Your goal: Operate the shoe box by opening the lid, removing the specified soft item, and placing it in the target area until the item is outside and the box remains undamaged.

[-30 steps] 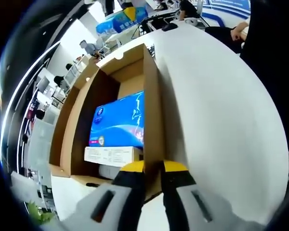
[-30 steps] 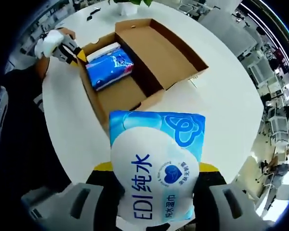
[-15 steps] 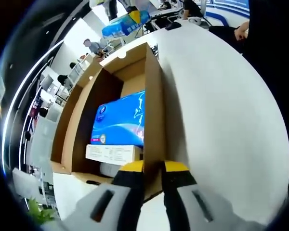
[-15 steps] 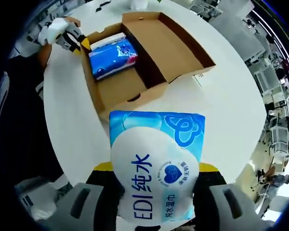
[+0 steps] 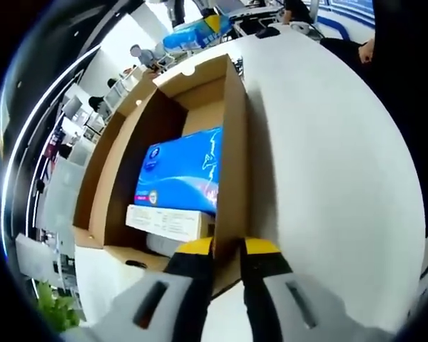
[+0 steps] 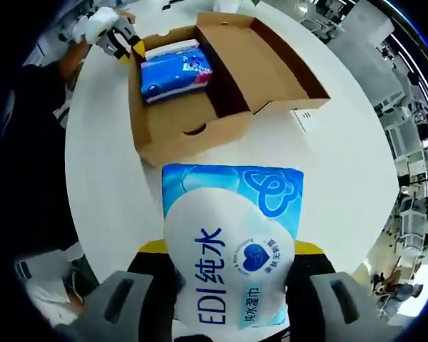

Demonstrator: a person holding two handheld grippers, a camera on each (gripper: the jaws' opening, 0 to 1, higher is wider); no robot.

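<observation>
Outside now: wipes pack [image 6: 232, 249] clamped between right gripper [image 6: 228, 260] jaws, held over white table [image 6: 342, 164], clear of the box [image 6: 200, 135]. Left gripper [image 5: 227, 249] pinched shut on box's side wall. Lid [image 6: 271, 64] folded open flat. Inside the box, blue tissue pack [image 5: 182, 171] lying beside a white carton [image 5: 167, 222].
</observation>
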